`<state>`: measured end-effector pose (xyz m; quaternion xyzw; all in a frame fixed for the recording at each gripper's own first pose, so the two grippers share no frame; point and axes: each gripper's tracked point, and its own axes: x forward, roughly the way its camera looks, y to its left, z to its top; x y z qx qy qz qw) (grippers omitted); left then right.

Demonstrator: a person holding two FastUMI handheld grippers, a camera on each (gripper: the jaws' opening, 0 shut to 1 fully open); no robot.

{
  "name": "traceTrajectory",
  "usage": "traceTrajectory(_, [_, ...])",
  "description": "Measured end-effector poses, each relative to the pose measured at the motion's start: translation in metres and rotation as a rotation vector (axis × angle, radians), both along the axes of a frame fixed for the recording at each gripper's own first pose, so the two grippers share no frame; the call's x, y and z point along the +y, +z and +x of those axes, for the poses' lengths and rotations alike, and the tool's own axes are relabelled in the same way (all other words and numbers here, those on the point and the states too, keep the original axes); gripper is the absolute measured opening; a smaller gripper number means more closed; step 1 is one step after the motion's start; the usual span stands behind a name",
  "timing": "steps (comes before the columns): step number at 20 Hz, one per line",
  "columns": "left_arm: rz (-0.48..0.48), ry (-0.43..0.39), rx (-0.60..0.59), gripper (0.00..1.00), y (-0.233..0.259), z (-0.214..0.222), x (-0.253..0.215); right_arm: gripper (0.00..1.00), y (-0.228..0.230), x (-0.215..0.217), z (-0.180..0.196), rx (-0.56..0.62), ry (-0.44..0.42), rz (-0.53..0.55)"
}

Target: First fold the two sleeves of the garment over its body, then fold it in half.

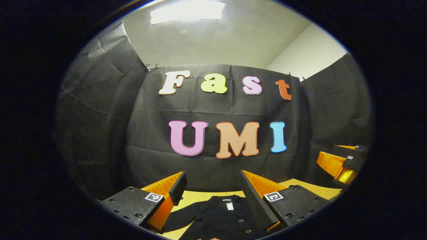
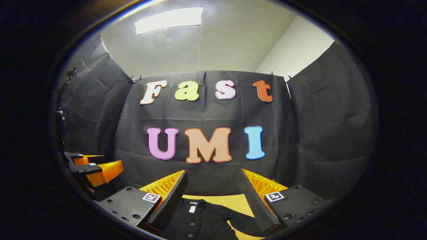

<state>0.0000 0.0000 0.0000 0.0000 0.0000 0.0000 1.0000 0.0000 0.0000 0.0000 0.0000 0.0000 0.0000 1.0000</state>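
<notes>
Left claw [image 1: 213,195]: jaws spread, nothing between them, held above the shirt [image 1: 220,216]. Shirt lies flat on the tabletop [image 1: 196,196] directly below and ahead, collar pointing away. Right claw [image 2: 213,196]: also spread and empty, over the same shirt [image 2: 200,220]; one sleeve [image 2: 245,223] runs out on its side. Each claw is nearer its own sleeve. No containers. Beyond: booth wall [image 1: 206,170].

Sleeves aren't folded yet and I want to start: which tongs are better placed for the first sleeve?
Right, narrowly. The right tongs are open with a sleeve stretched between them; the left tongs face mostly the body of the garment.
</notes>
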Motion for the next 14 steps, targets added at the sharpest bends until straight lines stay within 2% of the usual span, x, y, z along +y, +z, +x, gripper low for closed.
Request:
traceTrajectory(3, [-0.015,0.026,-0.009,0.94,0.003,0.0,0.014,0.98,0.002,-0.002,0.001,-0.014,-0.012,-0.022])
traceTrajectory(8, [0.02,0.065,-0.018,0.94,0.003,0.001,0.04,0.98,0.004,0.006,0.004,-0.021,-0.012,-0.015])
traceTrajectory(14, [0.046,0.07,-0.045,0.94,0.011,0.003,0.059,0.96,0.006,0.009,0.005,-0.043,-0.008,-0.048])
